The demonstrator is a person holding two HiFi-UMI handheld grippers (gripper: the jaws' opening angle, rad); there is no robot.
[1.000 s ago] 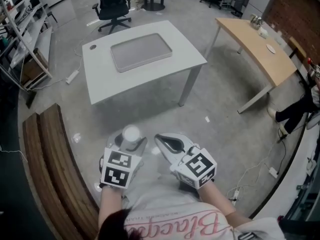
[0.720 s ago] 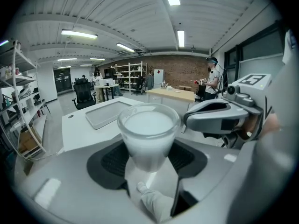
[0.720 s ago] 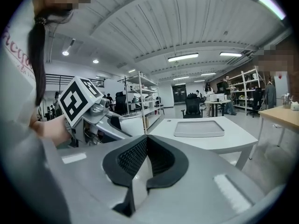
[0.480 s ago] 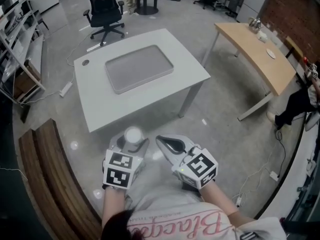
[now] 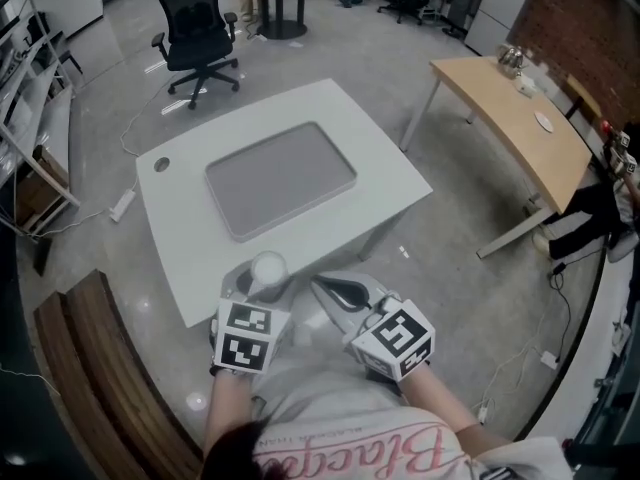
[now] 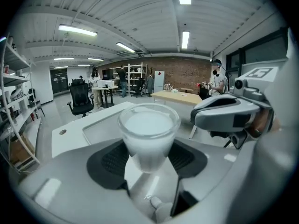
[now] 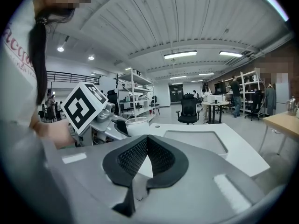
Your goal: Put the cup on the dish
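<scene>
A frosted white cup (image 5: 267, 268) stands upright between the jaws of my left gripper (image 5: 262, 286), which is shut on it; in the left gripper view the cup (image 6: 148, 134) fills the middle, pressed by both dark pads. My right gripper (image 5: 327, 287) hovers just to the right of it, shut with nothing in it, its pads meeting at the tip (image 7: 146, 139). Both grippers are held close to the person's body, in front of a white table (image 5: 180, 248). A grey rectangular dish (image 5: 280, 176) lies empty in the middle of that table.
A black office chair (image 5: 195, 33) stands behind the white table. A long wooden table (image 5: 515, 108) is at the right, a curved wooden bench (image 5: 90, 368) at the left. Shelves line the left wall. A seated person's legs (image 5: 590, 218) show at the right edge.
The white table with the grey dish has come closer and sits lower in the head view. Both grippers keep their places by the body, the cup still held.
</scene>
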